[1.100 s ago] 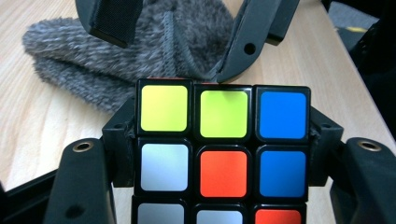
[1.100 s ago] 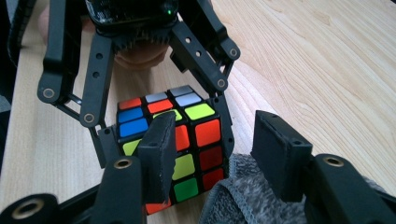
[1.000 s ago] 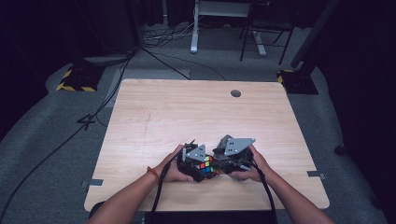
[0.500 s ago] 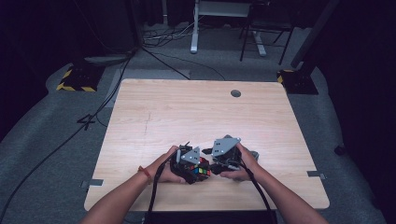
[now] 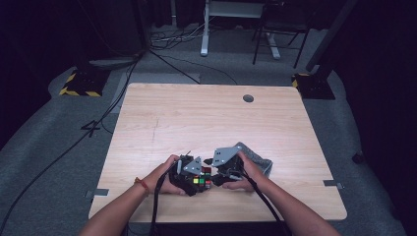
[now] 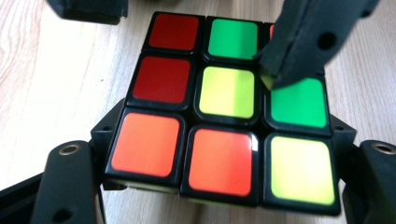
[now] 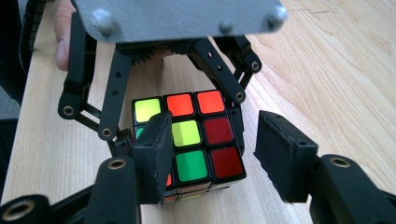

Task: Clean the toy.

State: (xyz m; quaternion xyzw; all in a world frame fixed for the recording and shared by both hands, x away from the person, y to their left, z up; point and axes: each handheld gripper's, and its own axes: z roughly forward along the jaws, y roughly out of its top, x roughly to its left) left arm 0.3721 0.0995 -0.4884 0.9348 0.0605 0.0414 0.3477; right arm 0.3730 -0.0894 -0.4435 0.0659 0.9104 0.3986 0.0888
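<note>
Both hand-held grippers shifted left; cube on wooden table.

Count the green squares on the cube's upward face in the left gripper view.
2 on the cube: one green square mid far row, another mid right column. The far right corner is mostly covered.

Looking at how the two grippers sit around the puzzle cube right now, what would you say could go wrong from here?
1. The left gripper has just been opening its jaws around the cube; the cube may slip or twist free.
2. One right gripper jaw rests over the cube's top face, the other stands clear, so closing may push it aside.
3. The grey cloth nearby could snag.
</note>
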